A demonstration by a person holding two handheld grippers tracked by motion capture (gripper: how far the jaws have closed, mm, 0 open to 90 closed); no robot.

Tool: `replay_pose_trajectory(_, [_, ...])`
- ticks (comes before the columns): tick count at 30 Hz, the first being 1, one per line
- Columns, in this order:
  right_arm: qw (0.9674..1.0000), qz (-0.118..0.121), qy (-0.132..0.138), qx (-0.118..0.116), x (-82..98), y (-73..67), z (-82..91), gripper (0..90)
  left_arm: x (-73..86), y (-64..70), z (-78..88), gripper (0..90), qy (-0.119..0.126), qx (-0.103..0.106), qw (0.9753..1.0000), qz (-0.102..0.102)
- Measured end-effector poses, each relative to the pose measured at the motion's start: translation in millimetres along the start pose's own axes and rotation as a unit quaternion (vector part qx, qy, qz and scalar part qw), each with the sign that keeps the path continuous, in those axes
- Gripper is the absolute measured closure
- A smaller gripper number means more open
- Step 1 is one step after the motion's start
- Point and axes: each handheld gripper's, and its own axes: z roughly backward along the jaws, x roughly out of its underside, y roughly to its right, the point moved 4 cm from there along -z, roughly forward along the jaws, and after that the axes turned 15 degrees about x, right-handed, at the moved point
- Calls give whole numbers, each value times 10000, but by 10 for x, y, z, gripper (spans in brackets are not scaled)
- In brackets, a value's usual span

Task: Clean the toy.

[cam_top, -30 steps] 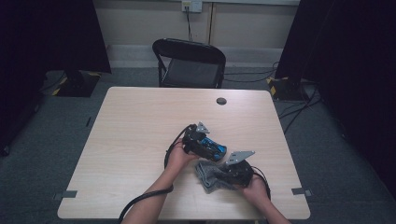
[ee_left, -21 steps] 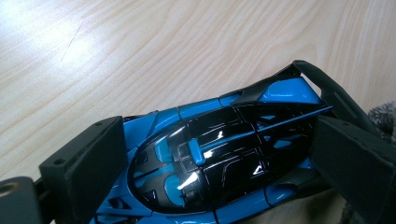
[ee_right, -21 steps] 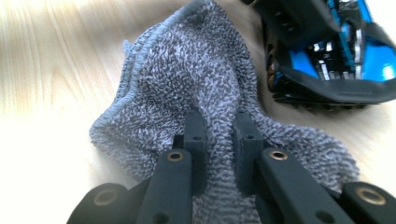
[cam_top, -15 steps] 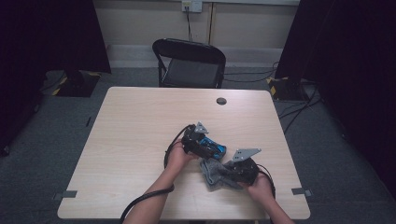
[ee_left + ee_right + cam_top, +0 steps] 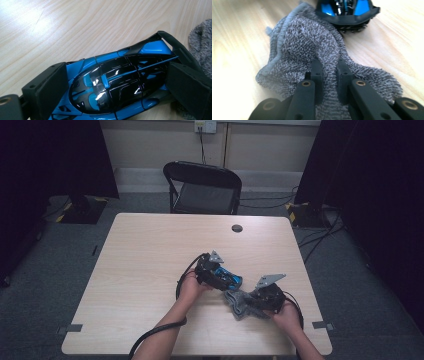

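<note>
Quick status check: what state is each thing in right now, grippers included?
Toy car: blue and black, upright on the table, clamped across its sides.
Left gripper: shut on the toy car.
Cloth: grey, crumpled on the table beside the car, a fold pinched.
Right gripper: shut on the cloth.
Chair: folding, unfolded, empty.

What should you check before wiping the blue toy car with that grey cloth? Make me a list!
1. Left claw clamps the blue toy car from both sides: ok.
2. Right claw is pinched shut on the grey cloth: ok.
3. Cloth is touching the car: cannot tell; its edge lies right beside the car's tail.
4. Car rests on the table: ok.
5. Cloth is bunched, not spread flat: not ok for a wide wipe.
</note>
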Motion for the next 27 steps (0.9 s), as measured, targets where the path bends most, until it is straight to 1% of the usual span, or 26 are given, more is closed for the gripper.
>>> replay_pose_trajectory(1, [10000, 5, -39, 79, -7, 49, -10, 802, 0, 0, 0, 43, -4, -3, 10000, 4])
replay_pose_trajectory(2, [9999, 11, -55, 105, -7, 63, -10, 802, -2, 1, 0, 43, -10, -3, 10000, 2])
replay_pose_trajectory(10, [9996, -84, -100, 230, -2, 165, -29, 802, 6, -1, 4, 45, 28, -3, 10000, -9])
replay_pose_trajectory(13, [9994, -139, -108, 290, 6, 215, -29, 802, 3, -2, 6, 48, -4, -1, 10000, -8])
replay_pose_trajectory(16, [9990, -246, -110, 346, 24, 284, -29, 801, 1, -4, 8, 48, -18, 6, 10000, -6])
replay_pose_trajectory(22, [9981, -434, -106, 420, 25, 400, -55, 801, 6, -1, 8, 49, 15, -8, 10000, -4])
replay_pose_trajectory(27, [9972, -470, -172, 549, -4, 479, -80, 801, 4, -1, 9, 49, -6, -8, 10000, -5])
